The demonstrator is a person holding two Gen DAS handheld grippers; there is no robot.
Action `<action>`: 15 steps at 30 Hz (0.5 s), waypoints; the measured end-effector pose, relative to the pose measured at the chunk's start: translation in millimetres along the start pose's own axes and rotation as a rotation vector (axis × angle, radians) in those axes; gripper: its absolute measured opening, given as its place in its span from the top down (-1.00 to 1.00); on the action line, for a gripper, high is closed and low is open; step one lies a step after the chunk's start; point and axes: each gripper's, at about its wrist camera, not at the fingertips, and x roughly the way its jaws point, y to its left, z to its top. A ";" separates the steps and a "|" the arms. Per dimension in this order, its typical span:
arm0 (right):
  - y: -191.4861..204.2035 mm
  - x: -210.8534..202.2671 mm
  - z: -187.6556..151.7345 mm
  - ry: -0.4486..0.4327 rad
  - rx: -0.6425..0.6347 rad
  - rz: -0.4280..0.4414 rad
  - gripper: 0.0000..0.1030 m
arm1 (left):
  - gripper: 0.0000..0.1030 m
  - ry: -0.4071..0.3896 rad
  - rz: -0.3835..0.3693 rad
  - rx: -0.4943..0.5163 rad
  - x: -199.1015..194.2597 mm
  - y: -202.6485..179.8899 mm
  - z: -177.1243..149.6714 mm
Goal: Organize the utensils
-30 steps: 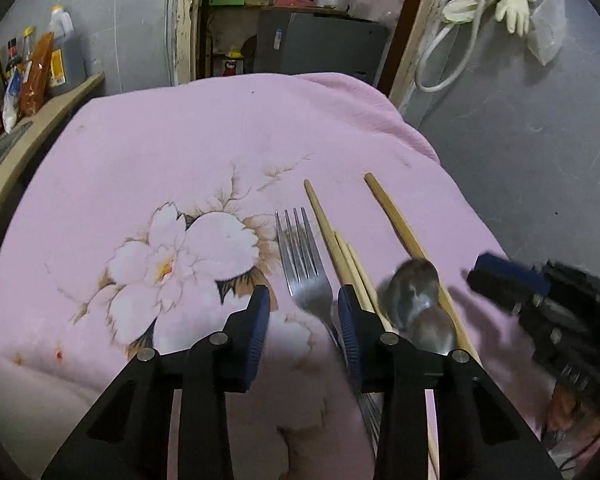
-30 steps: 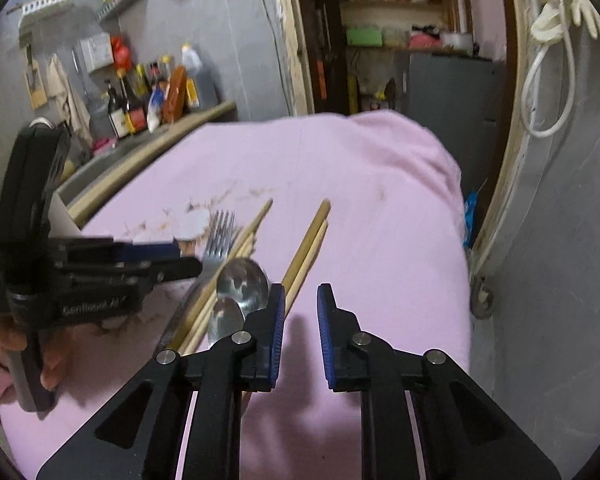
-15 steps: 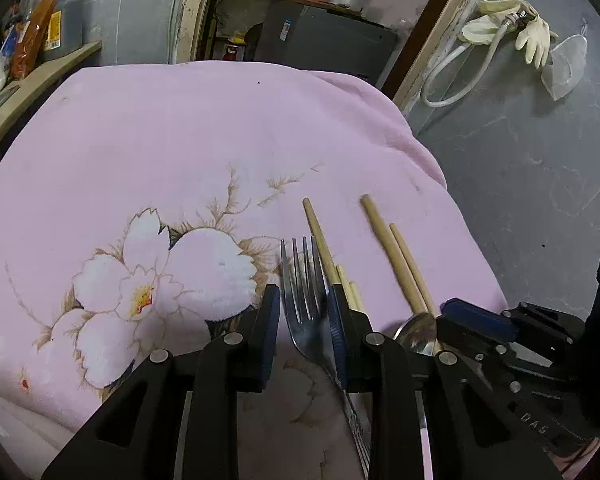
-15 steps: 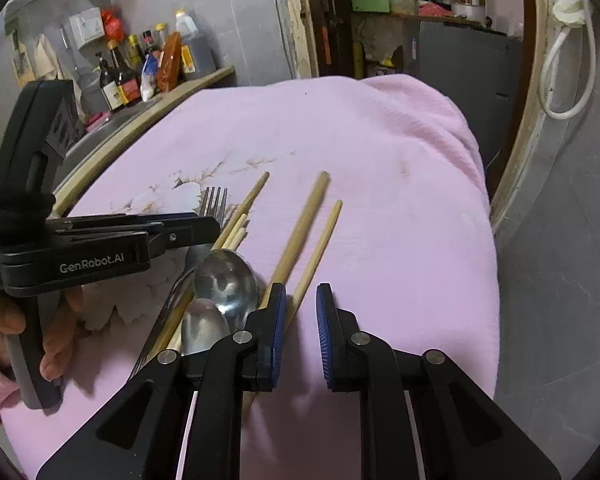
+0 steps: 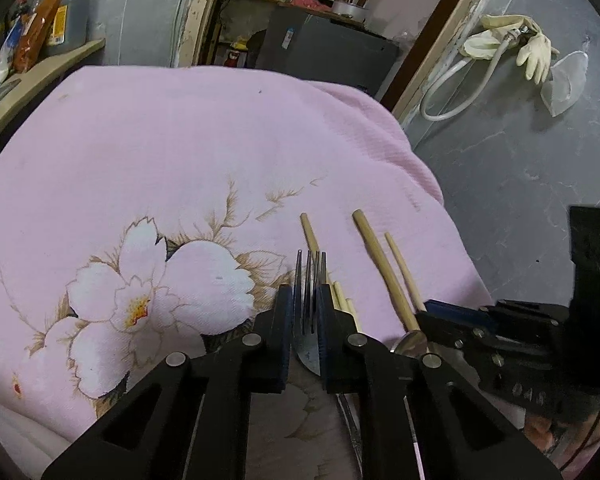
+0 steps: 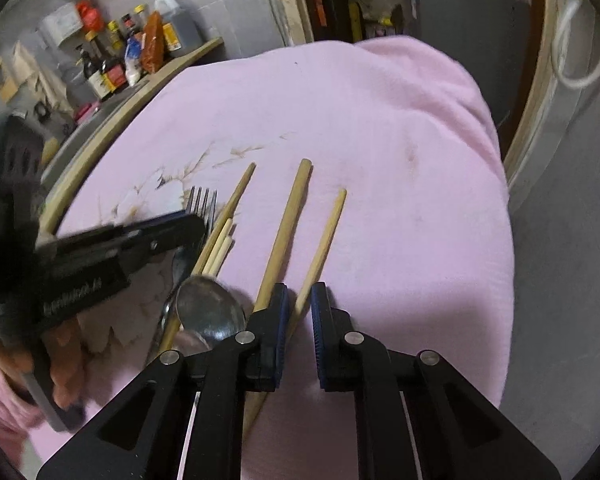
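Observation:
A metal fork (image 5: pixel 309 280) lies on the pink flowered cloth (image 5: pixel 180 140); my left gripper (image 5: pixel 304 300) is shut on its head, tines pointing away. The fork's tines (image 6: pixel 204 200) and the left gripper (image 6: pixel 192 224) also show in the right wrist view. Several wooden chopsticks (image 5: pixel 384 268) lie to the fork's right. A metal spoon (image 6: pixel 210 312) rests on some chopsticks. My right gripper (image 6: pixel 300 300) is nearly closed around a thin chopstick (image 6: pixel 324 236), beside a thicker one (image 6: pixel 288 224); contact is unclear.
The cloth-covered table drops off at its right edge (image 6: pixel 508 240) to a grey floor. A shelf with bottles (image 6: pixel 132 52) stands at the far left. A dark cabinet (image 5: pixel 328 52) stands behind the table. A hose and gloves (image 5: pixel 512 48) hang at right.
My left gripper has narrowed from wide open and closed on the fork head. My right gripper shifted right, from beside the spoon to the thin chopstick. Both moved forward.

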 end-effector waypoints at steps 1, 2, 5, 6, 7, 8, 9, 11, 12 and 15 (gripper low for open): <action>-0.6 -0.1 0.0 -0.006 0.013 -0.002 0.89 | 0.91 -0.012 -0.002 0.009 -2.3 -2.6 -0.3; 0.9 -0.4 -1.0 -0.021 0.016 -0.012 0.89 | 0.93 -0.019 -0.003 0.017 -3.9 -4.8 -0.9; 14.1 -3.9 -8.5 -0.062 -0.025 -0.069 0.89 | 0.98 -0.032 0.000 0.039 -4.9 -12.2 -1.6; 15.5 -5.4 -11.5 -0.079 -0.026 -0.066 0.91 | 0.98 -0.037 -0.006 0.043 -7.4 -13.7 -2.4; 14.8 -7.6 -14.5 -0.092 -0.014 -0.054 0.93 | 0.98 -0.038 -0.009 0.046 -8.2 -15.1 -2.6; 12.2 -9.0 -16.1 -0.102 -0.006 -0.044 0.95 | 0.98 -0.041 -0.009 0.050 -9.7 -17.5 -3.5; 9.9 -13.9 -20.8 -0.131 0.010 -0.034 0.95 | 0.98 -0.048 -0.007 0.060 -13.5 -20.5 -5.6; 6.9 -21.2 -30.2 -0.173 0.024 -0.008 0.95 | 0.99 -0.066 -0.006 0.086 -18.8 -27.1 -8.9; 6.3 -22.4 -33.5 -0.182 0.028 -0.003 0.95 | 0.99 -0.086 0.003 0.109 -24.3 -32.7 -11.7; 2.4 -33.9 -46.4 -0.252 0.050 0.019 0.95 | 0.99 -0.148 0.015 0.162 -40.4 -44.3 -21.0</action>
